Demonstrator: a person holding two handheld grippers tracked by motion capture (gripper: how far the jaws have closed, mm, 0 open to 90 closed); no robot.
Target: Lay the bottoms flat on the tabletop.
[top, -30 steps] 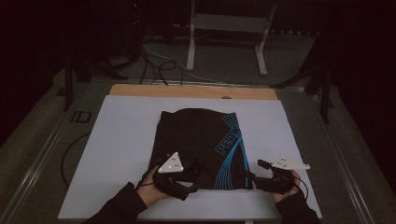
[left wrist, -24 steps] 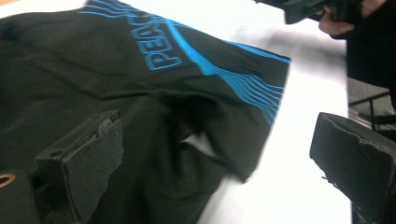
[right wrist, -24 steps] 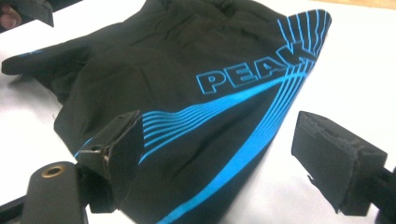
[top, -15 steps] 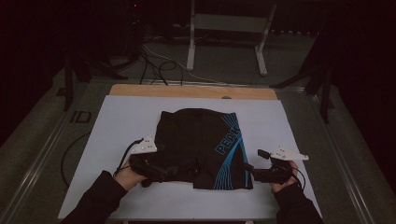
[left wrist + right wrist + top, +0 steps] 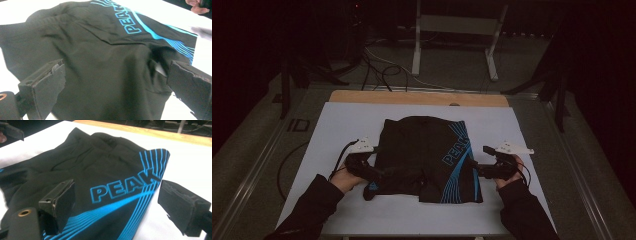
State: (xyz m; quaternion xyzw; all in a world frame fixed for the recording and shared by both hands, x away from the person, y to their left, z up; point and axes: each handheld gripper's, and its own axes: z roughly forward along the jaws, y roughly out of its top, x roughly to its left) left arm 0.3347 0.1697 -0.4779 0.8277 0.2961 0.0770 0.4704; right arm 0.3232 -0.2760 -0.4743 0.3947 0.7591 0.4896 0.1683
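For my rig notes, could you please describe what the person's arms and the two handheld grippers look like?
Both forearms wear dark long sleeves. The left gripper and right gripper have black bodies, each topped by a pale grey three-cornered plate, with a thin dark cable trailing from it. In the gripper views, each has two blocky black jaws with worn, chipped pads and a brass-coloured ring near the base.

high view: above, looking forward and down on desk (image 5: 337, 125) | claw views: low, close, facing inward from opposite sides | shared: black shorts (image 5: 427, 150)
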